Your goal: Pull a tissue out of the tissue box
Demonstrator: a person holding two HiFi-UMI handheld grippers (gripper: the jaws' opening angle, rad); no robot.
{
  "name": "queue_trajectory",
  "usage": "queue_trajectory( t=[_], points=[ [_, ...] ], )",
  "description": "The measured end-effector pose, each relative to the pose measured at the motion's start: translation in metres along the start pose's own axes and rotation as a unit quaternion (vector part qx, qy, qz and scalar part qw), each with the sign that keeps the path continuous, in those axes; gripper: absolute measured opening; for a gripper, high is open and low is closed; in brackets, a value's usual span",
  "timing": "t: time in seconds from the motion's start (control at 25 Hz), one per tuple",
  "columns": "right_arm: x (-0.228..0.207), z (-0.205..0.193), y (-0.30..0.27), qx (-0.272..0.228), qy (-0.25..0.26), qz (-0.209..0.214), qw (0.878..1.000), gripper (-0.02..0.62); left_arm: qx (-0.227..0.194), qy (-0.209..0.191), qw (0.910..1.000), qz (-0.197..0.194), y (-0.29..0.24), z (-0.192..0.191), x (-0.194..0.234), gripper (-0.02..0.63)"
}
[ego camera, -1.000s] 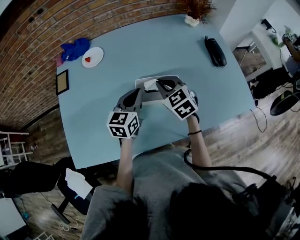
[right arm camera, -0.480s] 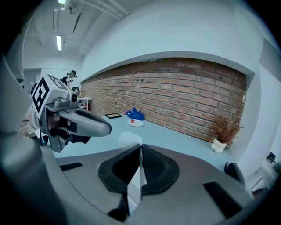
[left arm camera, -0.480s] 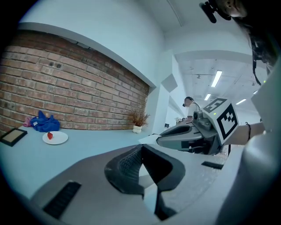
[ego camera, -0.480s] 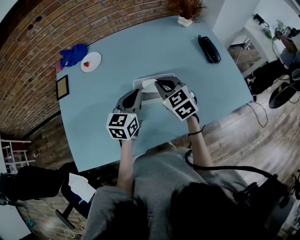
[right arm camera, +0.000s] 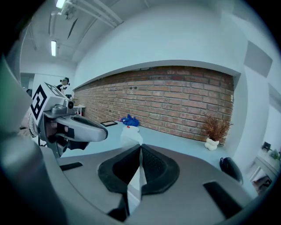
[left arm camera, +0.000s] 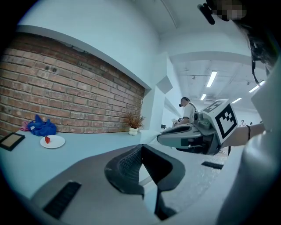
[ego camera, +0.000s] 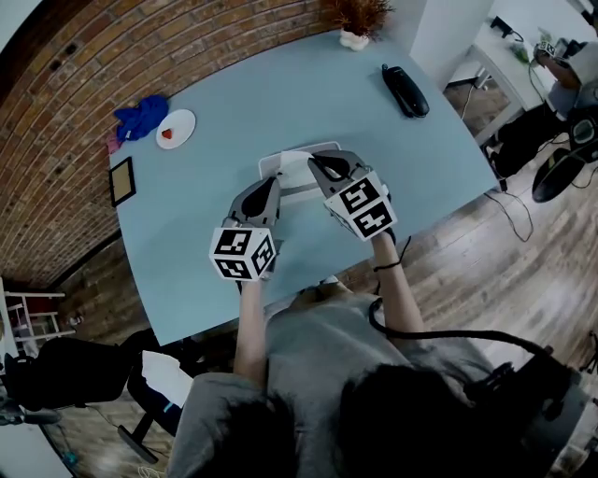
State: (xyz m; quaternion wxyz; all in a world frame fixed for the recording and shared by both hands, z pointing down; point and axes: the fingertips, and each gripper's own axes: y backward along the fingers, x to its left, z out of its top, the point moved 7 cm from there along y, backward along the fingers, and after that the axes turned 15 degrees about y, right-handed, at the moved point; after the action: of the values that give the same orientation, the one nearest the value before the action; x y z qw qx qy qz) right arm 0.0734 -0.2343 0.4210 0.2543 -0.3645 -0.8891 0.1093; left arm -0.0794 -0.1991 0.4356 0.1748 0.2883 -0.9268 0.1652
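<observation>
The tissue box (ego camera: 291,164), white and grey, lies on the blue table (ego camera: 280,93) just beyond both grippers. My right gripper (ego camera: 315,164) hovers over the box top, shut on a white tissue (right arm camera: 131,136) that sticks up past its closed pads (right arm camera: 150,165). The sheet also runs down between the jaws. My left gripper (ego camera: 265,189) is at the box's left side with its fingertips together (left arm camera: 141,148); I make out nothing held between them. Each gripper shows in the other's view: the right gripper (left arm camera: 189,136) and the left gripper (right arm camera: 77,126).
A black phone (ego camera: 404,91) and a potted plant (ego camera: 355,26) stand at the table's far right. A white plate (ego camera: 175,129), a blue cloth (ego camera: 140,117) and a dark picture frame (ego camera: 121,181) are at the far left. The near table edge runs just below the grippers.
Both grippers have risen a little and edged forward over the box. The right gripper keeps its pinch on the tissue.
</observation>
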Motion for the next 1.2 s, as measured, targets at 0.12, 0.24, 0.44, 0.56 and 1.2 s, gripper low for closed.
queue_trajectory(
  t=[0.12,0.24,0.44,0.56,1.2],
  points=[
    [-0.001,0.001,0.007,-0.011,-0.011,-0.011,1.000,0.002,-0.002,-0.005,1.0000,-0.005,0.003,0.002,-0.004,0.003],
    [-0.002,0.007,0.016,-0.034,-0.021,-0.019,0.999,0.002,-0.005,-0.010,0.9999,-0.010,0.006,0.004,-0.009,0.003],
    [-0.003,0.023,0.029,-0.071,-0.034,-0.031,0.996,0.002,-0.010,-0.016,0.9997,-0.018,0.012,0.007,-0.015,0.003],
    [-0.003,0.030,0.038,-0.093,-0.039,-0.041,0.994,0.002,-0.015,-0.020,0.9994,-0.024,0.016,0.010,-0.020,0.003],
    [0.011,0.038,0.066,-0.159,-0.079,-0.058,0.982,0.000,-0.040,-0.051,0.9962,-0.058,0.036,0.024,-0.047,0.003]
  ],
)
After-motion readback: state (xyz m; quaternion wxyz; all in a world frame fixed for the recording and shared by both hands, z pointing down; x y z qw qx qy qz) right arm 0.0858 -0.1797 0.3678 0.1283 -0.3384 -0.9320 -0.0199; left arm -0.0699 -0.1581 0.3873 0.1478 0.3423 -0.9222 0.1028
